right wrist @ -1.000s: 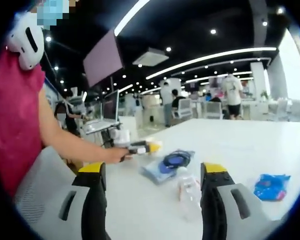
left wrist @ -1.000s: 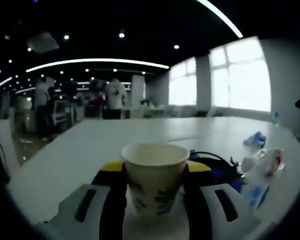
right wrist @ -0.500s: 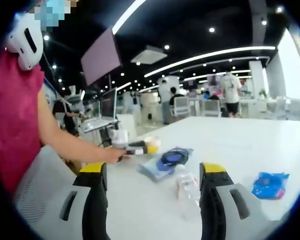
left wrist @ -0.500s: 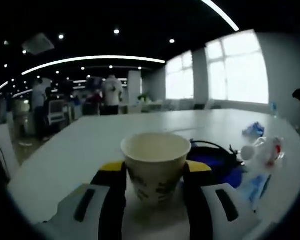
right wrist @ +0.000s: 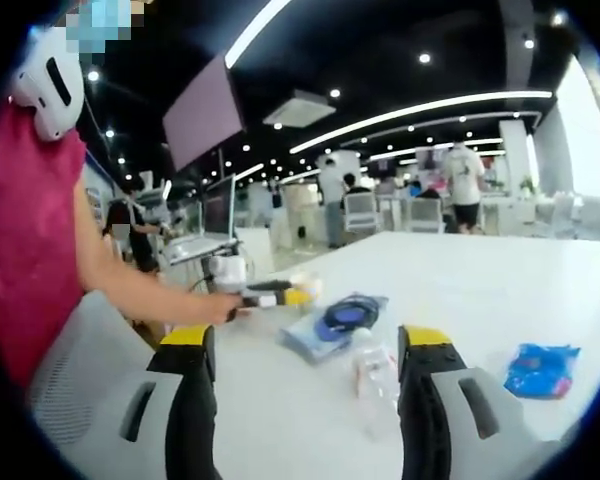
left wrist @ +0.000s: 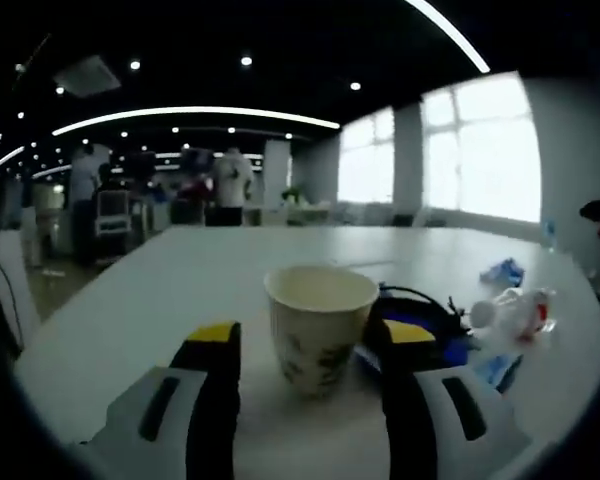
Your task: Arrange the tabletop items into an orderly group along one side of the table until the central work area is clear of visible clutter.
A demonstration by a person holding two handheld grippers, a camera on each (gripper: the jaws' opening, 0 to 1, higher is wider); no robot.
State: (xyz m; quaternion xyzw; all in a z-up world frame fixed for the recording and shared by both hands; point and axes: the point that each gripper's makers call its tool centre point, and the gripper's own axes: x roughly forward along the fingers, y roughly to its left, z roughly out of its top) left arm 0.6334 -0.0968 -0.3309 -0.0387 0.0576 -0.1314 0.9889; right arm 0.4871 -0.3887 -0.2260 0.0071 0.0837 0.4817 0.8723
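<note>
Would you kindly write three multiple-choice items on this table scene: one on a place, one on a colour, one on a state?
1. Where does the paper cup stand?
A. On the table, between the left claw's jaws
B. On the floor
C. On top of the plastic bottle

2. What colour is the crumpled wrapper right of the right claw?
A. Red
B. Blue
C. Green

3. How is the plastic bottle positioned?
A. Upright
B. Lying on its side
C. Hanging

Answers: 1 A, the cup sits on the white table with a jaw either side; 2 B, it is bright blue; 3 B, it lies flat.
</note>
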